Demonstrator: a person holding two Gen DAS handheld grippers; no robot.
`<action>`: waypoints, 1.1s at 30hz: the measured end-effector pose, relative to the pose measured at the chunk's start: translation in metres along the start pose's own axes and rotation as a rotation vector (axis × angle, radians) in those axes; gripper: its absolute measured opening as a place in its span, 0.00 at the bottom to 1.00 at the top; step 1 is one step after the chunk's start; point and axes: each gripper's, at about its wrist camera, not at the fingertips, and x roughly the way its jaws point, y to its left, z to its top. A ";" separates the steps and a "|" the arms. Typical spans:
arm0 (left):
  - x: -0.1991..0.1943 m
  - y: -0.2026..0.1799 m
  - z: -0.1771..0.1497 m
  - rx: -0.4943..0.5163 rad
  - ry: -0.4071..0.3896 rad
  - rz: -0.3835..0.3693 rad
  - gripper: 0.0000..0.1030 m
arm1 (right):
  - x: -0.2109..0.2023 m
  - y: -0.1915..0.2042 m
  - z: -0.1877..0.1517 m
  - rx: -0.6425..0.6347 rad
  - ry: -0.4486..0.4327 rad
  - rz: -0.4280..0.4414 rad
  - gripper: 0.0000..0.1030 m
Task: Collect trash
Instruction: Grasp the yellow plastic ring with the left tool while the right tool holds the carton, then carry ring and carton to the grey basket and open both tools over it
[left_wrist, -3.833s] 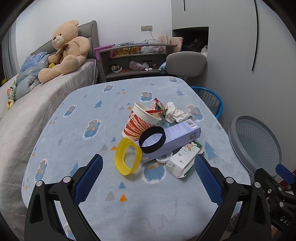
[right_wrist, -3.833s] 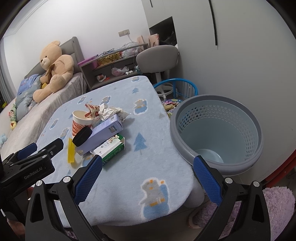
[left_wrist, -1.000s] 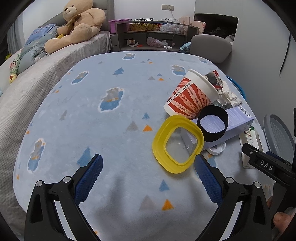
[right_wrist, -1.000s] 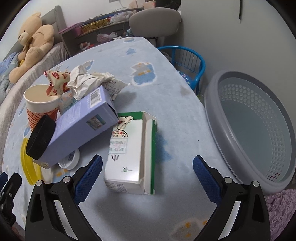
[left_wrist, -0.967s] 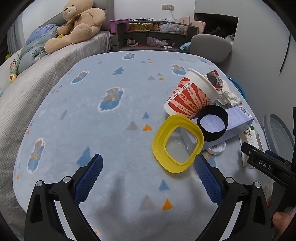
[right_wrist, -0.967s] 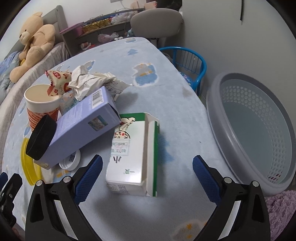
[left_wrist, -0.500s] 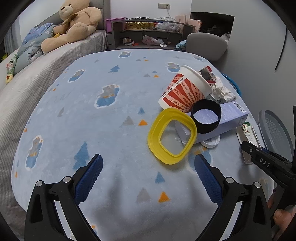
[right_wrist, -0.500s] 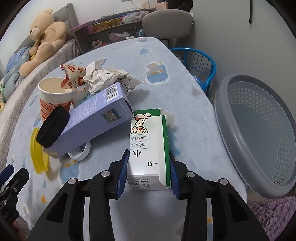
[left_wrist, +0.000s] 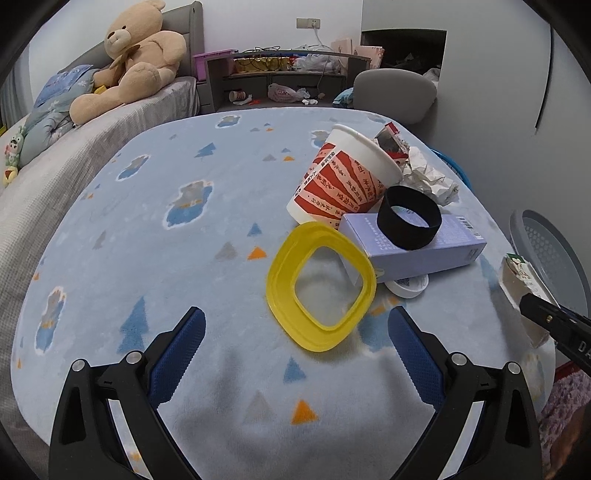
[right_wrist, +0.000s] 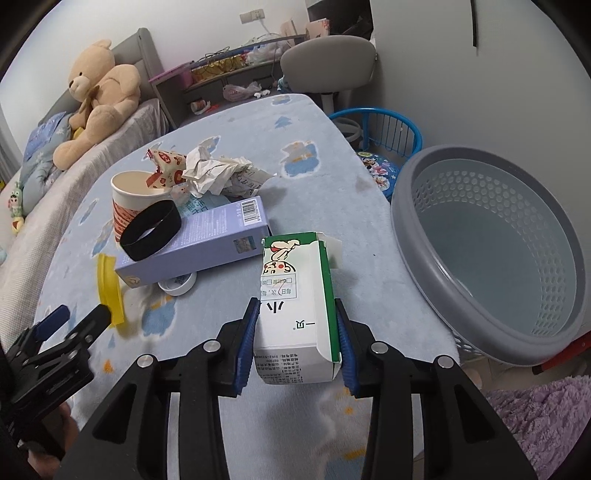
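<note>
My right gripper (right_wrist: 295, 338) is shut on a white and green carton (right_wrist: 297, 295) and holds it just above the blue table cloth (right_wrist: 310, 155), left of the grey perforated basket (right_wrist: 491, 258). The carton also shows in the left wrist view (left_wrist: 522, 291). My left gripper (left_wrist: 295, 354) is open and empty, just in front of a yellow ring lid (left_wrist: 320, 284). Behind it lie a purple box (left_wrist: 417, 247) with a black band (left_wrist: 409, 221) on it, a red and white paper cup (left_wrist: 343, 181), crumpled paper (left_wrist: 428, 177) and a small white cap (left_wrist: 408, 285).
A bed with a teddy bear (left_wrist: 129, 59) runs along the left. A shelf (left_wrist: 273, 77) and grey chair (left_wrist: 395, 92) stand behind the table. A blue wire stool (right_wrist: 384, 129) stands by the basket. A purple rug (right_wrist: 535, 424) lies at the lower right.
My right gripper has closed on the carton and lifted it slightly off the cloth. My left gripper has drawn back a little and stays open.
</note>
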 end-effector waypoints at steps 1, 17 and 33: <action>0.003 -0.001 0.001 0.000 0.002 0.003 0.92 | -0.001 -0.001 -0.001 0.002 -0.002 0.002 0.37; 0.018 -0.010 0.012 0.014 -0.008 0.023 0.43 | -0.004 -0.005 -0.005 0.012 0.003 0.028 0.37; -0.034 0.001 0.018 -0.016 -0.073 -0.096 0.13 | -0.016 -0.013 -0.004 0.027 -0.024 0.068 0.37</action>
